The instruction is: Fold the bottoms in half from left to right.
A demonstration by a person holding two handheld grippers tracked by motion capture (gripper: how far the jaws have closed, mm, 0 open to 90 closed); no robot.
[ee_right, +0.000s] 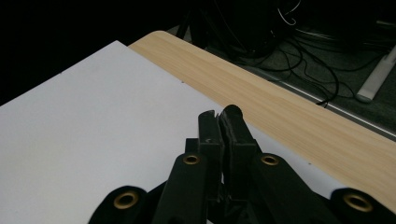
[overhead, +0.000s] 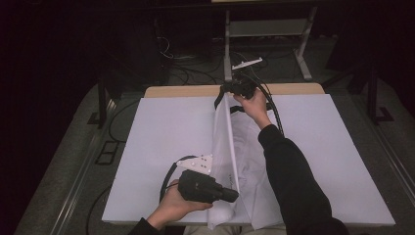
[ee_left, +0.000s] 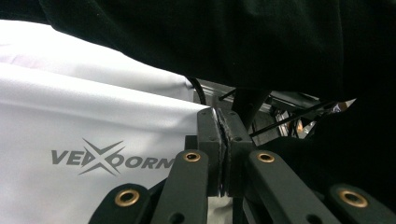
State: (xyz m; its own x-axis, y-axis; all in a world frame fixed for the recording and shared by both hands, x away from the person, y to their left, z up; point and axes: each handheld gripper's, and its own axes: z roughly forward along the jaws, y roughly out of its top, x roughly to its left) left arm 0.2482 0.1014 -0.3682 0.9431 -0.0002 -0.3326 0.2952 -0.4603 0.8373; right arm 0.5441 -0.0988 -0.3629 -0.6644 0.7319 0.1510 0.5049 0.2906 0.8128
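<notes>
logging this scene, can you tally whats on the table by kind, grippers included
white garment, printed logo, stretched between the grippers: 1
white table cover: 1
grippers: 2, left gripper shut on the garment's near end, right gripper at its far end
total: 4

- One white fabric garment [overhead: 235, 161] with a grey printed logo, lying on the table.
- Two black two-jaw grippers: the left gripper [overhead: 230, 195] and the right gripper [overhead: 234, 89].
- Two grey three-cornered plates [overhead: 198, 163], one atop each gripper.
- One white-covered table [overhead: 161, 142] with a wooden far edge.
- Two hands [overhead: 172, 208].
</notes>
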